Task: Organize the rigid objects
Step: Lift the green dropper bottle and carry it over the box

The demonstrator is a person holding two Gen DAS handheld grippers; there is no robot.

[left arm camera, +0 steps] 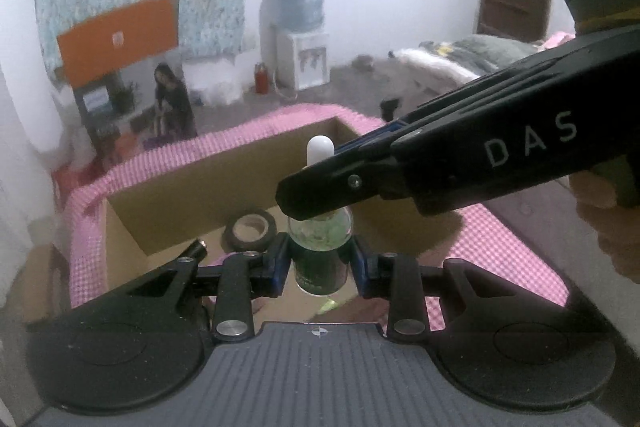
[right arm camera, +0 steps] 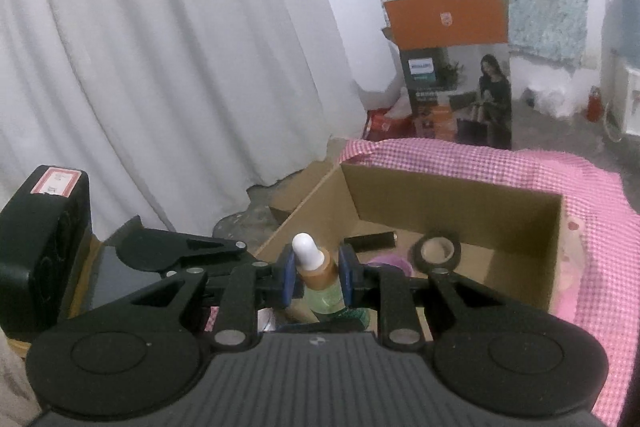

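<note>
The left hand-held gripper (left arm camera: 320, 267) is clamped on the lower body of the dropper bottle (left arm camera: 320, 247), and the right hand-held gripper (right arm camera: 316, 277) grips its neck below the white bulb. The bottle hangs over the cardboard box (right arm camera: 460, 199) (tape roll (right arm camera: 437, 250) already inside). The step looks like placing; next calls for lowering it upright onto bare box floor, then releasing.

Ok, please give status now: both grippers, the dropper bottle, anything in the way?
Left gripper shut on dropper bottle body. Right gripper shut on its neck. Bottle over cardboard box; tape roll inside, off to the side.
</note>
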